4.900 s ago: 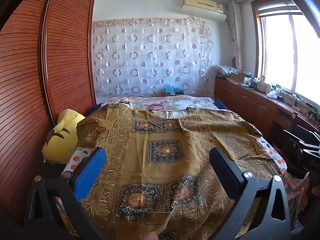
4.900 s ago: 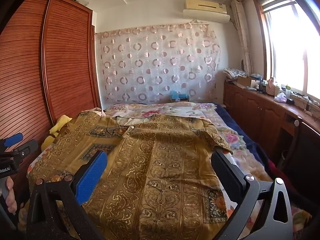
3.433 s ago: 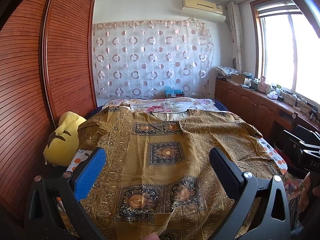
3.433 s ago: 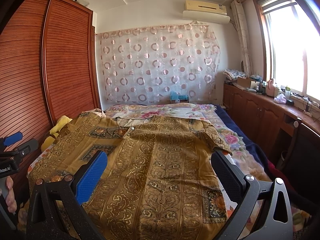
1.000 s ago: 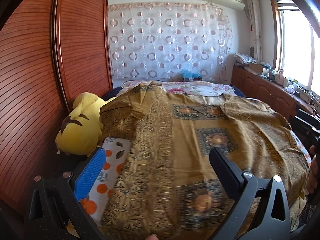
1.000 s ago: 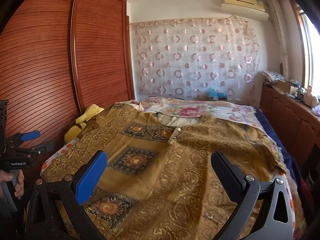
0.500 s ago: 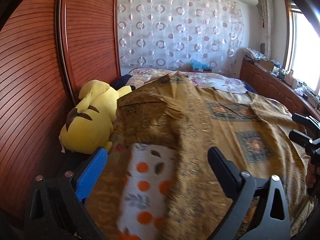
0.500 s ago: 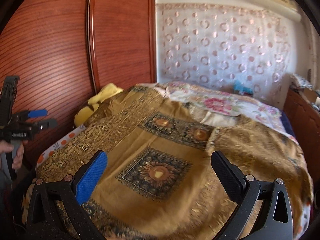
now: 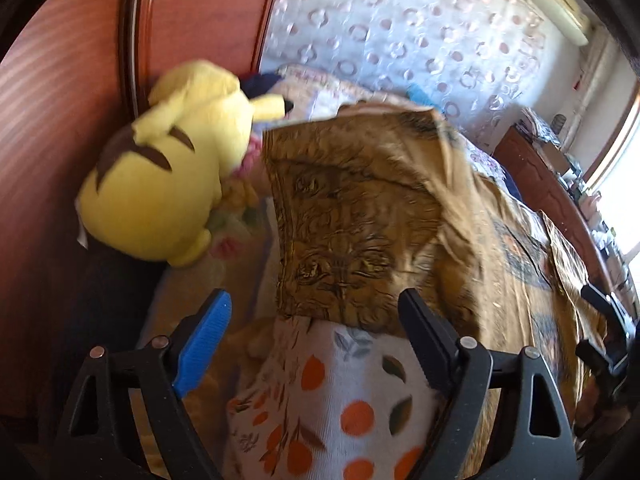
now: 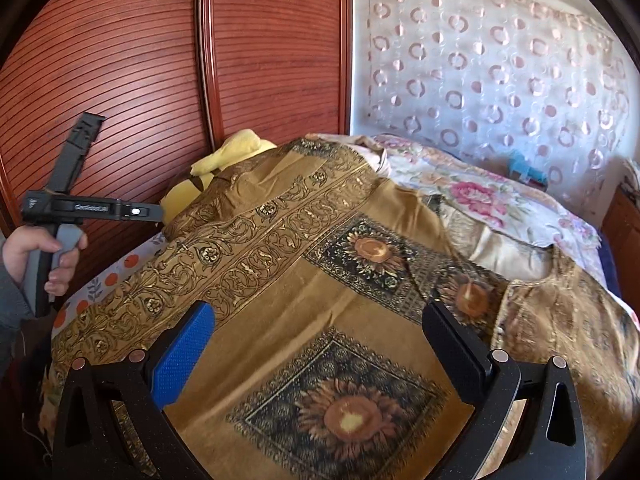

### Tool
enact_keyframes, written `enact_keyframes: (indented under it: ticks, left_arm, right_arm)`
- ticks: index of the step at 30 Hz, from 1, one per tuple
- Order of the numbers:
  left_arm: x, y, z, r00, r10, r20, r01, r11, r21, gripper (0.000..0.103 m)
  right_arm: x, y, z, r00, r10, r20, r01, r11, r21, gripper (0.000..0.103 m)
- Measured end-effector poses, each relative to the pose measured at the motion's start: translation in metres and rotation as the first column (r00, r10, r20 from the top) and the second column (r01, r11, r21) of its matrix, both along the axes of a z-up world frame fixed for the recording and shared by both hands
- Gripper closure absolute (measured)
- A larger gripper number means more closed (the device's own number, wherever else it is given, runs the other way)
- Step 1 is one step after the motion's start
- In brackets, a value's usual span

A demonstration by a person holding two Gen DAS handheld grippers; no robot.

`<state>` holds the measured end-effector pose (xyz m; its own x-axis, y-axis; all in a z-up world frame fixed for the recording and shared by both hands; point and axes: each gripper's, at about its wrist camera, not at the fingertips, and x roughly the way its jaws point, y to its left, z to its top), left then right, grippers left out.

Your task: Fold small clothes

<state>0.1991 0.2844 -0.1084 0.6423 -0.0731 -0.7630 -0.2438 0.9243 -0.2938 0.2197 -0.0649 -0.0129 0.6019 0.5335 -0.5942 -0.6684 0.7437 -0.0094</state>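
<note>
Both grippers have their jaws spread wide with nothing between the pads. Seen from its own wrist camera, the left gripper (image 9: 312, 340) hangs low over the left edge of the bed, above a white sheet with orange dots (image 9: 340, 400), and its blue pad (image 9: 204, 344) and black pad (image 9: 424, 344) frame the hem of the brown-gold patterned garment (image 9: 360, 232), apart from it. That near part of the garment looks like a sleeve lying flat beside a yellow plush toy (image 9: 168, 184), which sits against the reddish slatted wardrobe (image 9: 60, 80); this view is blurred, so finer detail is hard to read. From the right wrist camera, the right gripper (image 10: 316, 348) is above the middle of the garment (image 10: 320, 280), which is spread open across the bed with its sunflower squares facing up and its collar opening toward the floral bedspread (image 10: 480, 200). At the left of that view, the person's left hand (image 10: 36, 256) grips the handle of the left gripper (image 10: 92, 208), held near the wardrobe doors (image 10: 120, 80) and clear of the cloth. A patterned curtain (image 10: 500, 72) covers the far wall.
</note>
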Motion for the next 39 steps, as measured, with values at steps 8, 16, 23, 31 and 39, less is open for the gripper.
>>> enact_keyframes:
  ticks: [8,16,23,31,39]
  left_arm:
    - [0.026,0.006,-0.021,0.993,-0.036,-0.108,0.017,0.985,-0.169,0.018]
    - [0.027,-0.002,-0.01,0.997,-0.047,-0.068,0.032,0.979,-0.199,0.07]
    - [0.014,-0.015,0.029,1.0,0.003,0.002,-0.003,1.0,0.007,0.092]
    - [0.015,-0.058,0.081,0.985,-0.122,0.118,0.108,0.987,0.116,0.096]
    - [0.026,-0.141,0.097,0.926,-0.352,0.139,0.343,0.936,0.082,0.096]
  right_arm:
    - [0.002,0.002,0.003,0.999,0.034,-0.005,-0.034,0.999,-0.013,0.0]
    - [0.009,0.011,-0.005,1.0,0.021,0.001,-0.021,1.0,-0.007,0.0]
    - [0.015,0.009,-0.006,1.0,0.004,0.005,-0.004,1.0,0.004,0.0]
    - [0.015,0.006,-0.007,1.0,-0.022,0.015,0.022,1.0,0.008,0.0]
    - [0.016,-0.023,-0.004,0.992,-0.12,0.028,0.12,0.993,0.02,0.0]
